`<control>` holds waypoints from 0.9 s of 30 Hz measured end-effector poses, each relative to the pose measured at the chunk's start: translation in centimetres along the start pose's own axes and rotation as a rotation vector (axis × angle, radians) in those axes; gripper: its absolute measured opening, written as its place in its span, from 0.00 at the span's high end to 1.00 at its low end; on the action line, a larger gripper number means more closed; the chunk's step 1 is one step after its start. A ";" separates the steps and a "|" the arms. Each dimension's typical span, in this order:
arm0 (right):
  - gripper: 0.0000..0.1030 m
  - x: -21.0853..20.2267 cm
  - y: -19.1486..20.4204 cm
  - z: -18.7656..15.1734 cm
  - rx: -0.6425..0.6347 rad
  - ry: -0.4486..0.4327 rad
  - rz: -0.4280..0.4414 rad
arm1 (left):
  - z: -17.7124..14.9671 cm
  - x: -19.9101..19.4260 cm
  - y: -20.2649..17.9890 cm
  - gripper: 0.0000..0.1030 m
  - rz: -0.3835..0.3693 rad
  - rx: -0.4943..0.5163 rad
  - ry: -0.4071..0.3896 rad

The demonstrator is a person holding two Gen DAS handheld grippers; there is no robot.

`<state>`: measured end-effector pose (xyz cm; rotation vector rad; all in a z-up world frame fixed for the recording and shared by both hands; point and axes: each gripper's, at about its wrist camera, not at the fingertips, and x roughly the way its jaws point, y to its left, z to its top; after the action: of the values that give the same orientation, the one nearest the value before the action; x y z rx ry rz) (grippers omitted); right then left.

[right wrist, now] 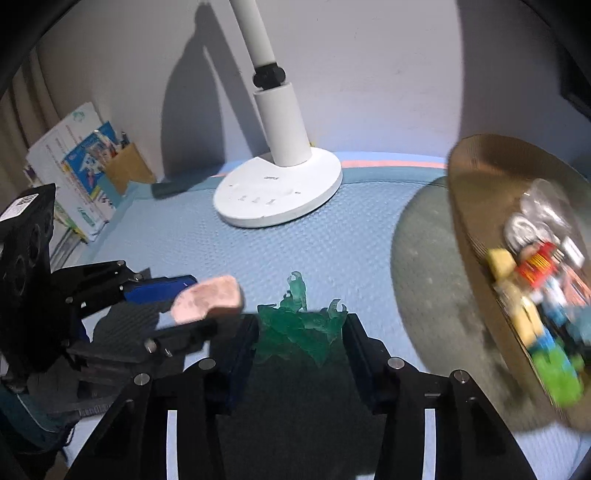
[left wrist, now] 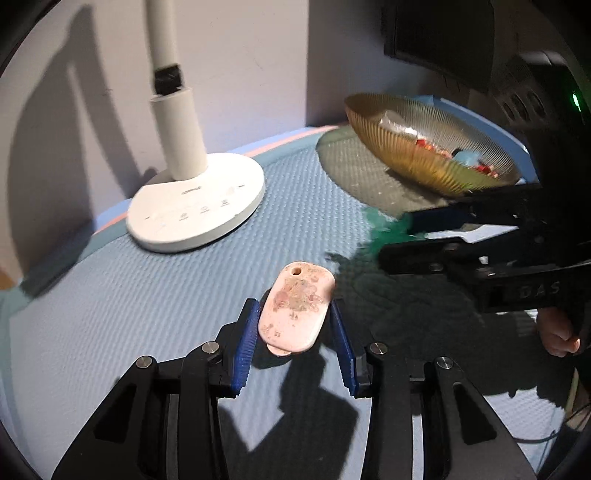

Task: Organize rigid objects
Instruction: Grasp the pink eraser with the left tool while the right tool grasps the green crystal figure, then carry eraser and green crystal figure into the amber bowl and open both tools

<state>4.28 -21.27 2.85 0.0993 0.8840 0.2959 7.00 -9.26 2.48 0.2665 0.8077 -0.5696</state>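
Note:
My left gripper (left wrist: pixel 295 314) is shut on a flat pink oval case (left wrist: pixel 295 308) with a worn print, held just above the blue mat (left wrist: pixel 147 302). It also shows in the right wrist view (right wrist: pixel 208 295), at the left. My right gripper (right wrist: pixel 301 328) is shut on a translucent green plastic figure (right wrist: pixel 299 325); in the left wrist view it (left wrist: pixel 395 236) comes in from the right with the green figure (left wrist: pixel 384 227) at its tips. An amber ribbed glass bowl (left wrist: pixel 417 158) holding several small colourful toys (right wrist: pixel 543 295) stands at the right.
A white desk lamp base (left wrist: pixel 195 206) and its stem stand at the back of the mat by the wall. Books and a wooden pen holder (right wrist: pixel 125 166) are at the far left. A dark monitor (left wrist: pixel 439 33) is at the upper right.

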 end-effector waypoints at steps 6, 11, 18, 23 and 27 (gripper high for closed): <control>0.55 -3.5 3.6 -6.3 -0.162 0.066 -0.036 | -5.7 -3.7 -0.4 0.65 0.068 -0.163 0.029; 0.55 -3.5 4.5 -9.4 -0.188 0.082 -0.071 | -8.2 -4.8 -1.5 0.65 0.112 -0.220 0.042; 0.39 -3.7 4.2 -9.7 -0.125 0.072 -0.087 | -9.0 -4.9 -1.8 0.65 0.125 -0.243 0.040; 0.52 -3.1 4.5 -9.1 -0.047 0.049 -0.105 | -9.1 -5.0 -1.9 0.65 0.132 -0.251 0.042; 0.57 -3.6 6.0 -9.5 -0.128 0.047 -0.164 | -8.4 -5.7 -2.2 0.65 0.131 -0.241 0.016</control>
<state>-6.47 -16.95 0.80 -0.0990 0.9122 0.2011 -2.48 -5.31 1.09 0.1019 0.8592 -0.3431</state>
